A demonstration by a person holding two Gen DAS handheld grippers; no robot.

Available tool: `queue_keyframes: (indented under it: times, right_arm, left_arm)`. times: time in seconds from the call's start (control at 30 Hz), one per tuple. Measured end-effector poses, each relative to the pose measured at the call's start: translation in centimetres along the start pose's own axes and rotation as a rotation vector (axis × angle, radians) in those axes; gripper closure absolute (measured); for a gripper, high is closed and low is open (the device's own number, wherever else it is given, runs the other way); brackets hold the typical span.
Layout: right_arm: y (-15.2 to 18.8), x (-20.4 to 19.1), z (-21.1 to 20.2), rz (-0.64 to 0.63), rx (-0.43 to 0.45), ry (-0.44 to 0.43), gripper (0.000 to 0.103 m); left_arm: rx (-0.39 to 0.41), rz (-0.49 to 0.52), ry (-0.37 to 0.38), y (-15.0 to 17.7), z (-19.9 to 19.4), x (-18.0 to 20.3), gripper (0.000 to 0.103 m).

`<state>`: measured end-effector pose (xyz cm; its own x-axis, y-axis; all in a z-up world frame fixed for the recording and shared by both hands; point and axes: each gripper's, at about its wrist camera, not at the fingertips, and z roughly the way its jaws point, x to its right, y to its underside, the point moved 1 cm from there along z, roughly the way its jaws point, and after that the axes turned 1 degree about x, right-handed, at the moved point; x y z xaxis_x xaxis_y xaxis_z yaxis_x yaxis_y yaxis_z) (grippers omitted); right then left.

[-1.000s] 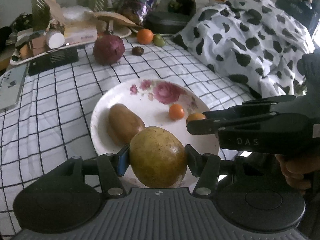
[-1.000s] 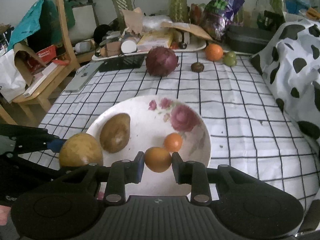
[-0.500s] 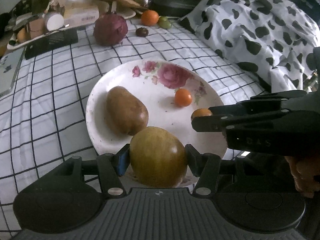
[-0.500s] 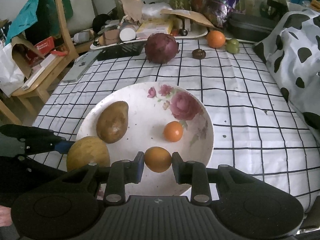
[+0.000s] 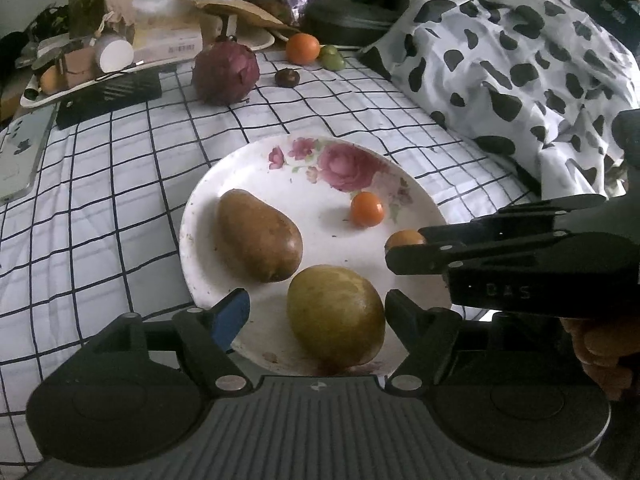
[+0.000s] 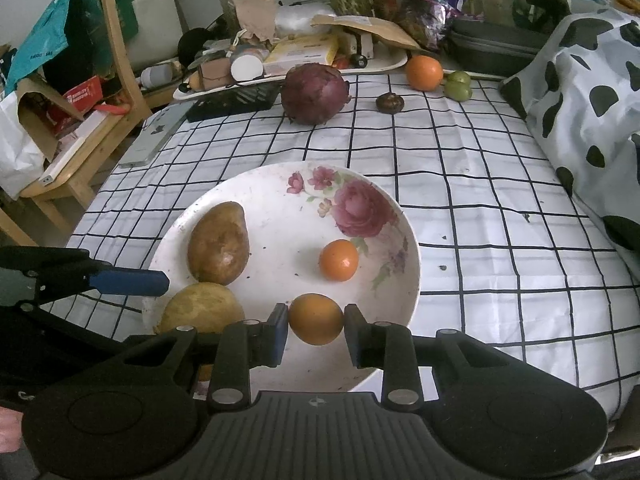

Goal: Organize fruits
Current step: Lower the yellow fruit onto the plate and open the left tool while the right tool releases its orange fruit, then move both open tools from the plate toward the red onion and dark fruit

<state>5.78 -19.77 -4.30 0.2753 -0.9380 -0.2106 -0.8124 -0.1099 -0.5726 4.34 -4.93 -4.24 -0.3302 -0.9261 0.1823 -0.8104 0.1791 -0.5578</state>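
Note:
A white floral plate (image 5: pixel 280 168) (image 6: pixel 400 216) lies on the checked cloth. On it lie a brown pear (image 5: pixel 258 234) (image 6: pixel 218 244) and a small orange fruit (image 5: pixel 367 209) (image 6: pixel 338 260). A yellow-green fruit (image 5: pixel 335 314) (image 6: pixel 200 307) rests on the plate's near edge. My left gripper (image 5: pixel 316 312) is open around it, jaws apart from it on the left. My right gripper (image 6: pixel 316 322) is shut on a small orange fruit (image 6: pixel 316 319) (image 5: pixel 402 238) over the plate's near rim; it shows at the right of the left wrist view.
At the far side of the cloth lie a red cabbage (image 6: pixel 314 92), an orange (image 6: pixel 425 72), green fruits (image 6: pixel 458 85) and a small dark fruit (image 6: pixel 389 103). A cluttered tray (image 6: pixel 280 68) stands behind. A spotted cover (image 6: pixel 592 92) rises at right. A wooden chair (image 6: pixel 100 92) stands at left.
My left gripper has opened and let the yellow-green fruit down onto the plate. My right gripper still holds the small orange fruit, nearly still.

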Motion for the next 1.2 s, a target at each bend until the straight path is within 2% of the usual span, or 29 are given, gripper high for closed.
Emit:
queue_keyframes:
  times: [0.27, 0.33, 0.6, 0.67, 0.73, 0.8, 0.93, 1.2]
  right_arm:
    - [0.0, 0.1, 0.0, 0.002, 0.009, 0.011, 0.070]
    - [-0.1, 0.1, -0.4, 0.006, 0.032, 0.016, 0.053]
    - [-0.5, 0.6, -1.1, 0.042, 0.089, 0.028, 0.039]
    - [-0.6, 0.8, -1.3, 0.050, 0.103, 0.038, 0.031]
    - [-0.7, 0.9, -1.4, 0.053, 0.115, 0.055, 0.019]
    - [-0.7, 1.0, -1.5, 0.057, 0.127, 0.071, 0.013]
    - [-0.9, 1.2, -1.7, 0.070, 0.144, 0.093, 0.004]
    - [-0.9, 1.4, -1.7, 0.078, 0.150, 0.125, 0.000]
  left_arm:
    - [0.015, 0.024, 0.031, -0.2, -0.5, 0.5, 0.030]
    - [0.020, 0.025, 0.034, -0.2, -0.7, 0.5, 0.029]
    - [0.051, -0.006, 0.033, -0.6, -1.4, -0.2, 0.030]
    - [0.059, -0.016, 0.027, -0.8, -1.6, -0.5, 0.030]
    - [0.066, -0.024, 0.020, -0.8, -1.7, -0.6, 0.030]
    - [0.073, -0.031, 0.012, -0.9, -1.8, -0.8, 0.029]
    - [0.095, -0.038, -0.020, -1.0, -2.0, -1.1, 0.029]
    - [0.127, -0.060, -0.073, -1.1, -2.5, -1.8, 0.029]
